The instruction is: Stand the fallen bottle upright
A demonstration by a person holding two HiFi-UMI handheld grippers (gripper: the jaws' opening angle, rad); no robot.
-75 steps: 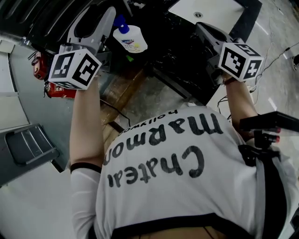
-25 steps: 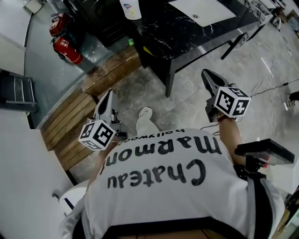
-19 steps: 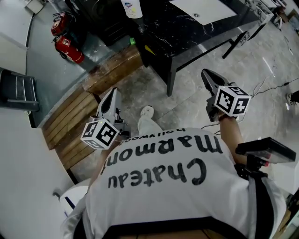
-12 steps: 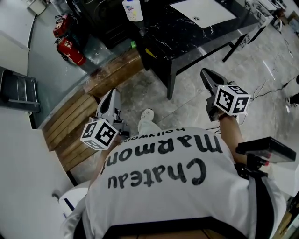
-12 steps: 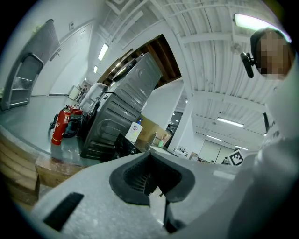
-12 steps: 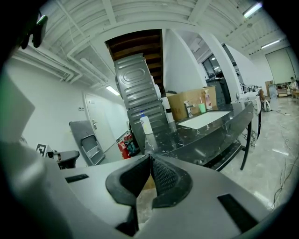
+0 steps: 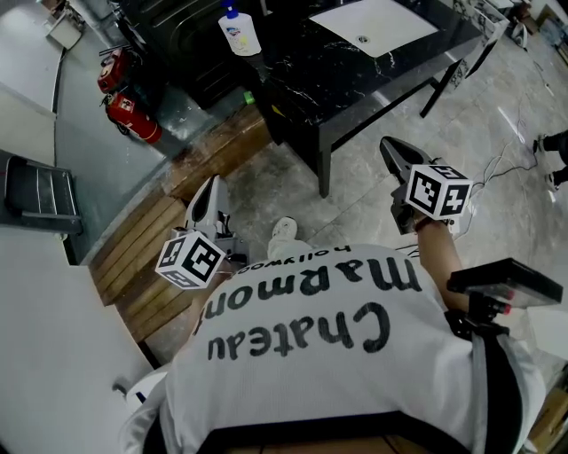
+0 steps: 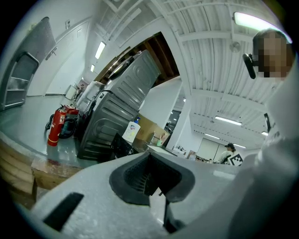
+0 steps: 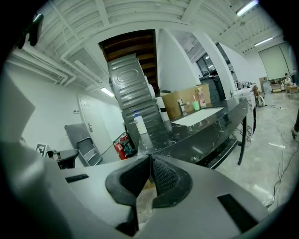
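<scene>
Framing landmark: a black marble table (image 7: 355,84) runs across the top of the head view; every place below is given from it.
Fire extinguishers (image 7: 124,93): two red ones on the floor, well off the table's left end.
Wooden boards (image 7: 151,253): laid on the floor off the table's left end, on the person's side of it.
Left gripper (image 7: 211,184): held above the boards, well short of the table and pointing toward its left end. In the left gripper view (image 8: 150,175) the jaws are pressed together with nothing between them.
Bottle (image 7: 240,34): white with a blue cap, standing upright on the table's left end; both gripper views show it upright there too (image 8: 131,131) (image 9: 140,125), far beyond the jaws.
Shoe (image 7: 284,229): a white toe on the stone floor, near the table's front side.
White sheet (image 7: 373,25): lying flat on the tabletop, right of the bottle.
Right gripper (image 7: 388,144): held over the floor in front of the table's right part, apart from it. In the right gripper view (image 9: 150,172) its jaws meet, empty.
</scene>
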